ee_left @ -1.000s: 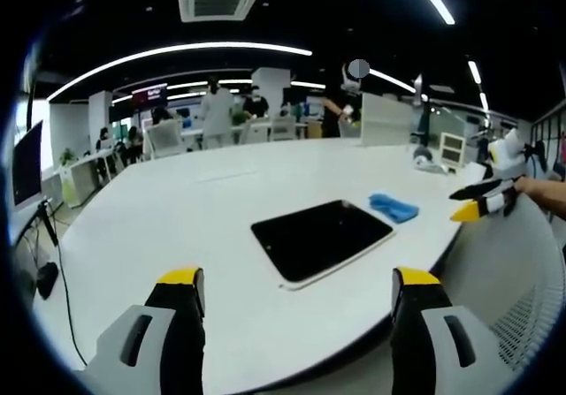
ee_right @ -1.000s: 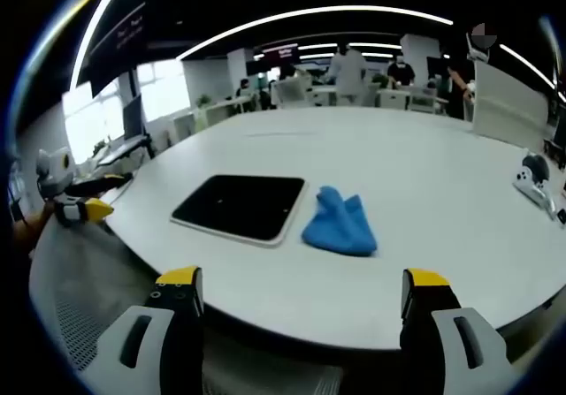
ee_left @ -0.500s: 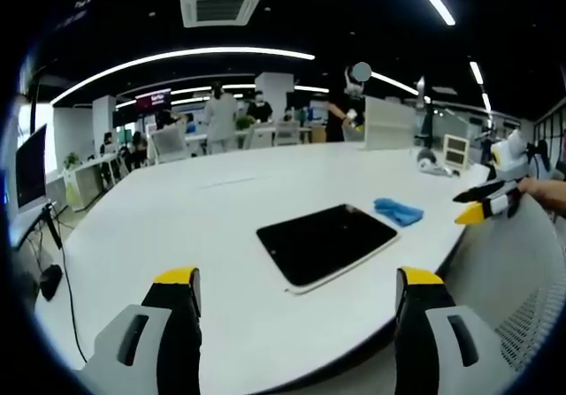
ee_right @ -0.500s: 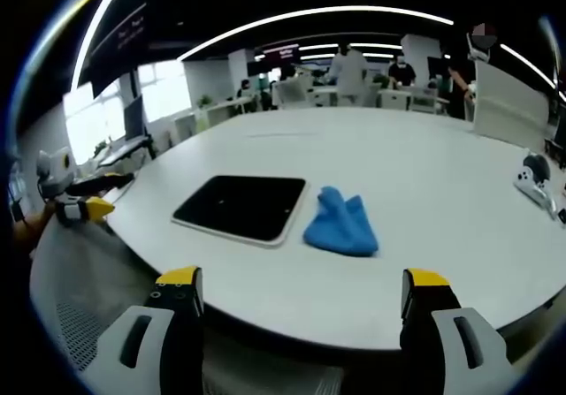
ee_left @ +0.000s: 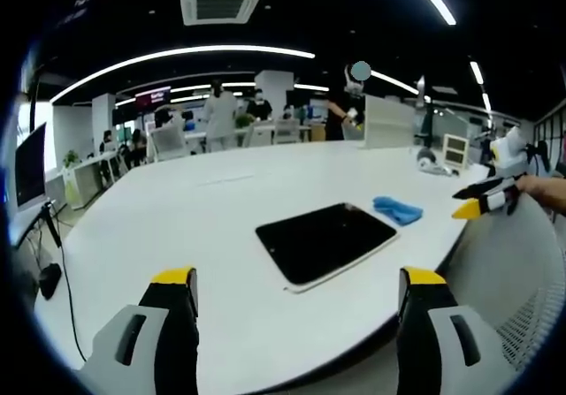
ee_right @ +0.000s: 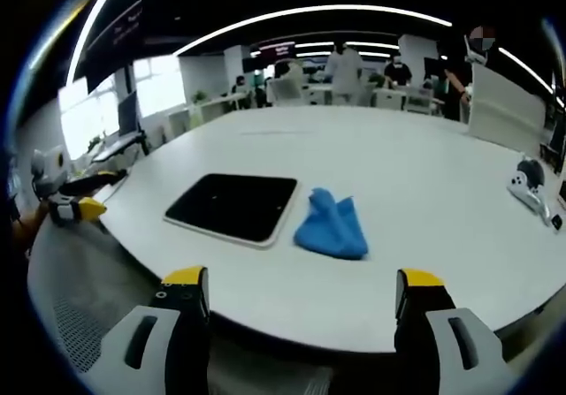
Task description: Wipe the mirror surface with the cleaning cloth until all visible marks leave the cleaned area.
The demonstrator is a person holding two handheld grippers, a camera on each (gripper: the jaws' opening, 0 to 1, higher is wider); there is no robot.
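Both grippers, left (ee_left: 292,298) and right (ee_right: 299,296), gape empty; wiping unstarted: next, grasp cloth (ee_right: 330,225) beside mirror (ee_right: 232,207).

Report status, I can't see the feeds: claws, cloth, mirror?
Both claws open, empty, off the table edge: left claw, right claw. Blue cloth bunched on the table beside the mirror, untouched. Nothing in the way.

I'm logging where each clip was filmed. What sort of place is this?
Probably an open-plan office: a large white table, rows of desks with people behind it, a monitor, and long ceiling strip lights.
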